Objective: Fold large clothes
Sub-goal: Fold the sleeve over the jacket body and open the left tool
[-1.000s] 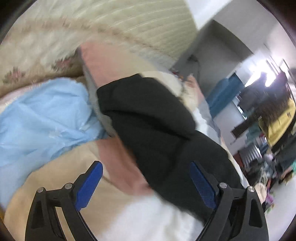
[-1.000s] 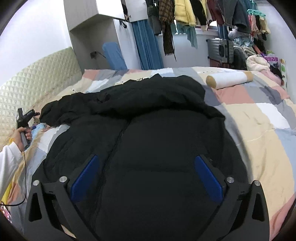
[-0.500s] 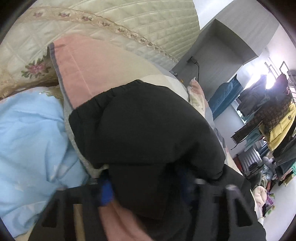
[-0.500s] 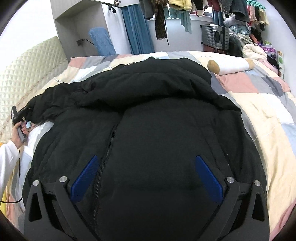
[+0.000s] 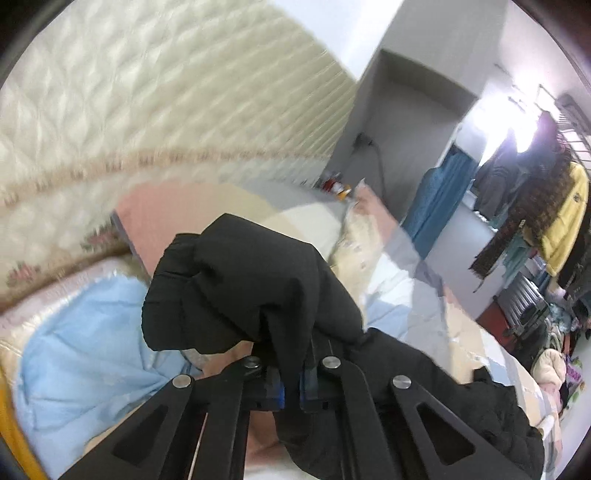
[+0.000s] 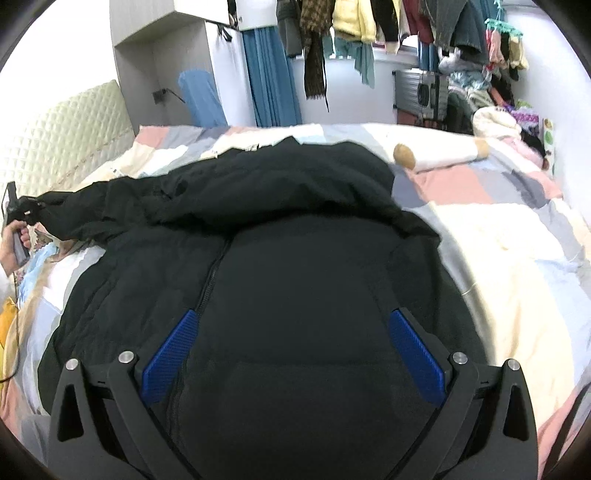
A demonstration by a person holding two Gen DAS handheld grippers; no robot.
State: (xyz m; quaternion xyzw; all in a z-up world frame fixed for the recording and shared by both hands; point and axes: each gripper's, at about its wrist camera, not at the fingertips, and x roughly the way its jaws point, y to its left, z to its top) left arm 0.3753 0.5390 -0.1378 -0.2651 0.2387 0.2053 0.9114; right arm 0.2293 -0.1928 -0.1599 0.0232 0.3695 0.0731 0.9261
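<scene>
A large black puffer jacket (image 6: 295, 266) lies spread on the bed, zipper up, one sleeve stretched to the left. My left gripper (image 5: 291, 384) is shut on the end of that black sleeve (image 5: 236, 284) and holds it lifted above the bedding; it also shows far left in the right wrist view (image 6: 22, 214). My right gripper (image 6: 291, 354) is open, its blue pads (image 6: 170, 354) wide apart just above the jacket's lower front, holding nothing.
A patchwork quilt (image 6: 498, 236) covers the bed. A light blue cloth (image 5: 81, 354) lies by the quilted headboard (image 5: 147, 110). A white bolster (image 6: 439, 155) lies at the far side. Clothes hang on a rack (image 6: 369, 22) near the window.
My left gripper has closed on the sleeve end and lifted it. My right gripper has moved forward and lower over the jacket, staying open.
</scene>
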